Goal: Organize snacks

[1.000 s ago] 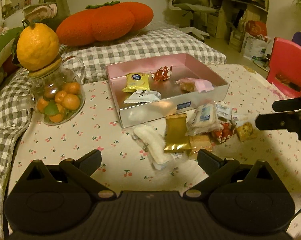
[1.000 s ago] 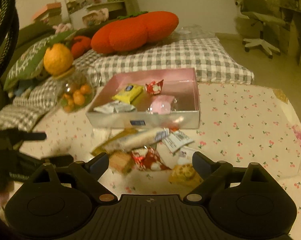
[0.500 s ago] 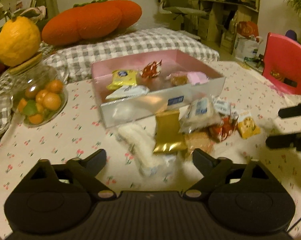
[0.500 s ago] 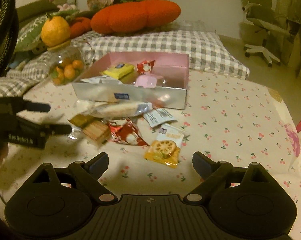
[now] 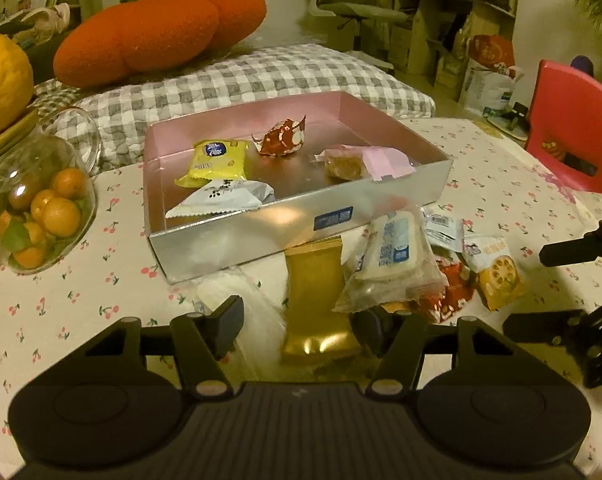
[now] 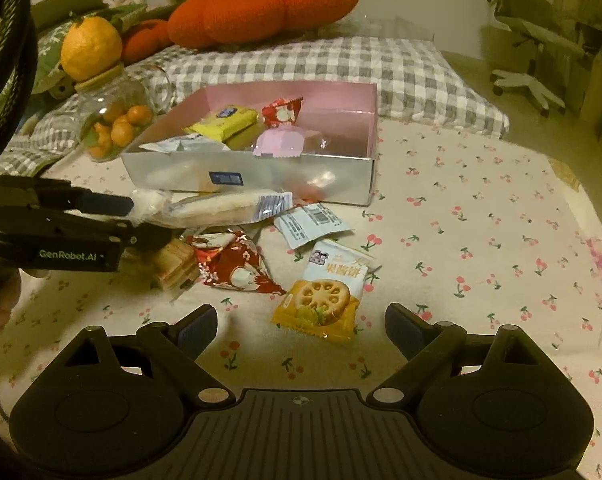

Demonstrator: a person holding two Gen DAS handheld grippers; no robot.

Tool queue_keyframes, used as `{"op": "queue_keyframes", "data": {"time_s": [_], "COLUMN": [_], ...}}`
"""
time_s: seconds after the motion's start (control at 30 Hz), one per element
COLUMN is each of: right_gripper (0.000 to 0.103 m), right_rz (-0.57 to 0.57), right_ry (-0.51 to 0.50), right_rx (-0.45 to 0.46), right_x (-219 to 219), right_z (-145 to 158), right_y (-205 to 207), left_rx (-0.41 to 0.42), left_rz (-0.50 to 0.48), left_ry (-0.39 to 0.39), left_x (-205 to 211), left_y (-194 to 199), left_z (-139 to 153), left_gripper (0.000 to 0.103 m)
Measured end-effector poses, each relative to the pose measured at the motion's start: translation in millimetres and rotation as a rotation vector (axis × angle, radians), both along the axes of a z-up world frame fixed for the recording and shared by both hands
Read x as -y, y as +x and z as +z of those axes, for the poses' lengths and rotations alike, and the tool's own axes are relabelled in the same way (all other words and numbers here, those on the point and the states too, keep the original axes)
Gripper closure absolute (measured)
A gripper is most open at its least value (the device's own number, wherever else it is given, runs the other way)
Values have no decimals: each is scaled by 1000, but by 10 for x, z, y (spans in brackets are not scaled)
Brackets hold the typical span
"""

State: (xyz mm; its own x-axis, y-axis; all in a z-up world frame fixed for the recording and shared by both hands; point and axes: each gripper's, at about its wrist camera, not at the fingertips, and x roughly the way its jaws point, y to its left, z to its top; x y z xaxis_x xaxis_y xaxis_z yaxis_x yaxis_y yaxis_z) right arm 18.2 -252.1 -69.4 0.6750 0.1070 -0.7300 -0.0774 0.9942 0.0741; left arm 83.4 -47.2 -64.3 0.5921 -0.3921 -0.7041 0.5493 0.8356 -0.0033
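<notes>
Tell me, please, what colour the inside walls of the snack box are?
Pink inside the snack box, with silvery outer walls; the left wrist view shows it best.

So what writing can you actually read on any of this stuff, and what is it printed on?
"GenRobot.AI": white letters on the side of the left gripper.
Orange cookie packet: large characters above the cookie picture, too blurred to read.
Yellow packet in the tray: blue round logo, unreadable.
Blue sticker on the tray's front wall: too small to read.
Pale blue packet: barcode and fine print, unreadable.
</notes>
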Motion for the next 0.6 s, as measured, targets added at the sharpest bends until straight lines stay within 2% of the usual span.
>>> {"op": "queue_keyframes", "data": {"time_s": [0.27,0.4,0.47,0.53,0.57,0.6], "right_gripper": [12,14,20,34,39,49], "right_rz": [-26,-41,-44,-38,-37,-35], "right_ry": [-55,-70,-72,-70,-70,-70], "right_rx": [-18,-21,-20,-21,-19,-16], "right_x": [-58,-61,-59,-54,-52,-50], "right_z": [-112,-146,-151,-143,-137,-131], "right_y": [166,199,202,199,194,189], "left_rx": [-13,-25,-35,-46,-47,-47], "left_rz": [-8,-19,-23,-23,-27,-30], "left_ry": [14,10,9,7,7,6], "left_x": [31,41,28,-5,-25,-48], "left_y": [103,124,129,127,119,110], "left_z": [-7,-9,-7,-4,-4,-6], "left_gripper": [45,41,41,41,43,48]}}
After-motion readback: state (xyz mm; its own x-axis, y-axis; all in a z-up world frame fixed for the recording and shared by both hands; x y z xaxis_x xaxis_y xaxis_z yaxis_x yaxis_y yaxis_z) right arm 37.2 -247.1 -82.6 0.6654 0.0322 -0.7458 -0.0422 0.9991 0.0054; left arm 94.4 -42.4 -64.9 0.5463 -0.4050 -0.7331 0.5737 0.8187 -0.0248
